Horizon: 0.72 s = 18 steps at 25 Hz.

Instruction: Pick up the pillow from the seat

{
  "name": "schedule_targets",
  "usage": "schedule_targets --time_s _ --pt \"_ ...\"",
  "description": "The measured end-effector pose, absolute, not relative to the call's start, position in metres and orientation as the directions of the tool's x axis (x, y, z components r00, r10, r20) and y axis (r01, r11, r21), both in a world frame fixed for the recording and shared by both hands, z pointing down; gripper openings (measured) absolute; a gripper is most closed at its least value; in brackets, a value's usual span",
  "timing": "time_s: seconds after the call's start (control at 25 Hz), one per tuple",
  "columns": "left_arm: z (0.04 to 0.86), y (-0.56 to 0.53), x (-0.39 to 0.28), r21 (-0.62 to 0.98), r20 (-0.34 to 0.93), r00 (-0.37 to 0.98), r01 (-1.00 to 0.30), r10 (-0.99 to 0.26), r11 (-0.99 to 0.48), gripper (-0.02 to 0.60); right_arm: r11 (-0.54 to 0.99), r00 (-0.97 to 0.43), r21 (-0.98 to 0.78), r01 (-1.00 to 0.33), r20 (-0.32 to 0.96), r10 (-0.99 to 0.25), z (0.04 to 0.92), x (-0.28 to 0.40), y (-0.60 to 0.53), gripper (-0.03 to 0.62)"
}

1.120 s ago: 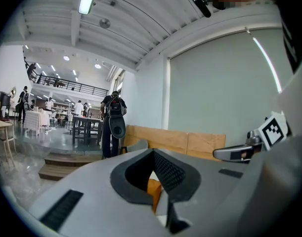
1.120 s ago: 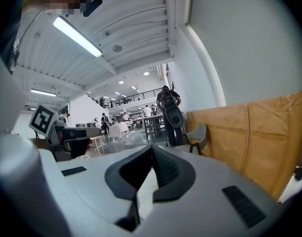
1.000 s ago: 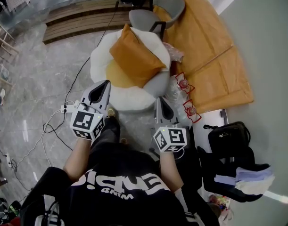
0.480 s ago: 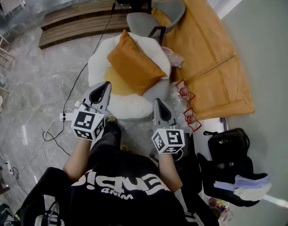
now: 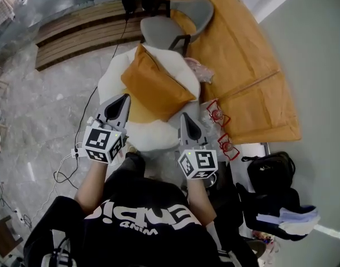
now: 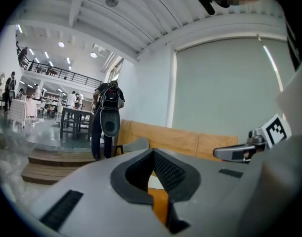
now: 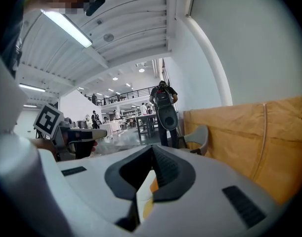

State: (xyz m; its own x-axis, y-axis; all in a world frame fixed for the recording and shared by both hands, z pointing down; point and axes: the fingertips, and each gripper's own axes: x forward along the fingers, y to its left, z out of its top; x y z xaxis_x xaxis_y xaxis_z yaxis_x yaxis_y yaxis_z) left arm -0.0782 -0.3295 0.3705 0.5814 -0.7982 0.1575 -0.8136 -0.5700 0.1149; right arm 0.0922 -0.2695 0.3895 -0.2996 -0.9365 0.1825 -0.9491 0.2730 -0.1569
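An orange pillow (image 5: 156, 85) lies tilted on a round white cushion seat (image 5: 111, 79) with a yellow centre. My left gripper (image 5: 125, 97) is shut and empty, its tip over the seat's near left edge, just short of the pillow. The right gripper (image 5: 183, 116) is also shut and empty, by the seat's near right edge below the pillow's corner. In the left gripper view the shut jaws (image 6: 153, 152) leave a slit that shows a strip of orange pillow (image 6: 159, 205). The right gripper view has its shut jaws (image 7: 151, 147) over white and orange fabric.
A grey chair (image 5: 170, 24) stands behind the seat. An orange-covered sofa (image 5: 242, 65) runs along the right. Red-wrapped bottles (image 5: 217, 113), a black bag (image 5: 270, 171) and floor cables (image 5: 69, 154) lie nearby. Wooden steps (image 5: 75, 26) are far left. A person with a backpack (image 6: 108, 115) stands beyond.
The seat and pillow have come nearer to both grippers as the person moved forward. Both grippers stayed shut and now reach the seat's near edge.
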Motion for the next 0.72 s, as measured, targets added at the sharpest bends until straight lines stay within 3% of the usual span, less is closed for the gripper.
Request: schedule_targets --time_s 0.4,0.72 --pt "0.37 -0.404 -0.072 0.147 0.153 0.663 -0.749 -0.733 -0.646 0.008 0.213 -0.232 -0.121 -0.97 0.175 -0.957 0.382 0.083 -0.336 0.021" --pt "0.365 -0.448 -0.069 0.119 0.124 0.634 -0.773 -0.763 -0.623 0.008 0.227 -0.238 -0.098 -0.969 0.129 -0.963 0.372 0.088 -0.378 0.021"
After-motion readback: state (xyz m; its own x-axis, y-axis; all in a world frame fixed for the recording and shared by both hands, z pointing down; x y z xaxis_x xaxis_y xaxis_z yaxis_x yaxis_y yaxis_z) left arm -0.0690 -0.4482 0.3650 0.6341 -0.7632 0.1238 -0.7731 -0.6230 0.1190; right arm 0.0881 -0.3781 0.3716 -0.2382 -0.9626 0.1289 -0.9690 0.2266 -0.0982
